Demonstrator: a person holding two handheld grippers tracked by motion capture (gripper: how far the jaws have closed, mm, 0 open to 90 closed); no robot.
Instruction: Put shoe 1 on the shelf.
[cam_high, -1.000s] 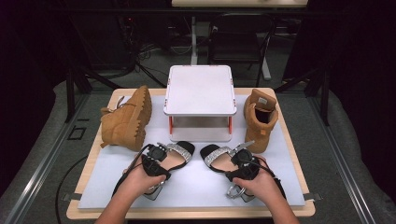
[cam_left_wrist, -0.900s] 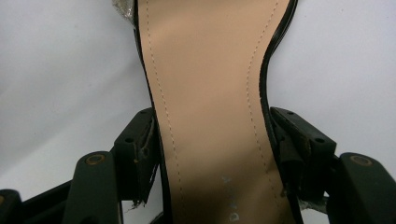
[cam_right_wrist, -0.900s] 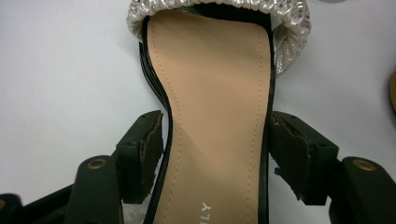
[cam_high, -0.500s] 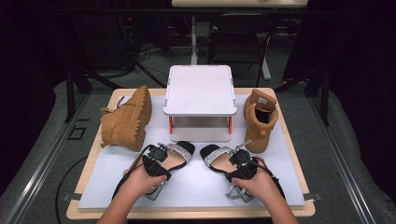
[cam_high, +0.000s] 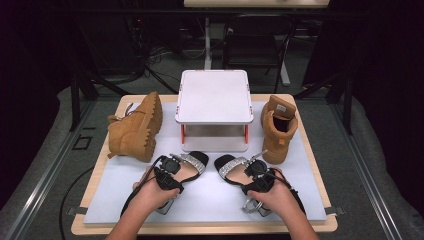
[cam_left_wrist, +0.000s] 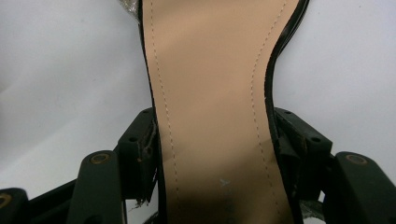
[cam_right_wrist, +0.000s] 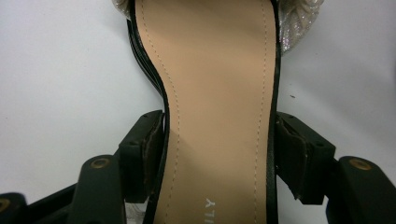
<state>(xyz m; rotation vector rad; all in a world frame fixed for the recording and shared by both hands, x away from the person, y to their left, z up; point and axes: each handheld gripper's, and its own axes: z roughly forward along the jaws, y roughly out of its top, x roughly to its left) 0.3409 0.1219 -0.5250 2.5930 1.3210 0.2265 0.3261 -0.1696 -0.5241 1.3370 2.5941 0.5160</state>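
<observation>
Tan insole, black-edged: left sandal (cam_left_wrist: 210, 93), clamped at its waist by the left gripper (cam_left_wrist: 212, 154), lying on the white tabletop (cam_high: 210, 195) mat. Right sandal (cam_right_wrist: 215, 93), same build with glitter toe strap, grasped at its waist by the right gripper (cam_right_wrist: 219, 154), just beside the first. Two tan boots (cam_high: 135, 127) flank a white stand (cam_high: 214, 95) behind them.

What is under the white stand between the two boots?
Under the white stand, the high view shows red legs, a pale lower shelf and nothing resting along its front edge. The top hides the back of that space, so anything there stays unseen.
</observation>
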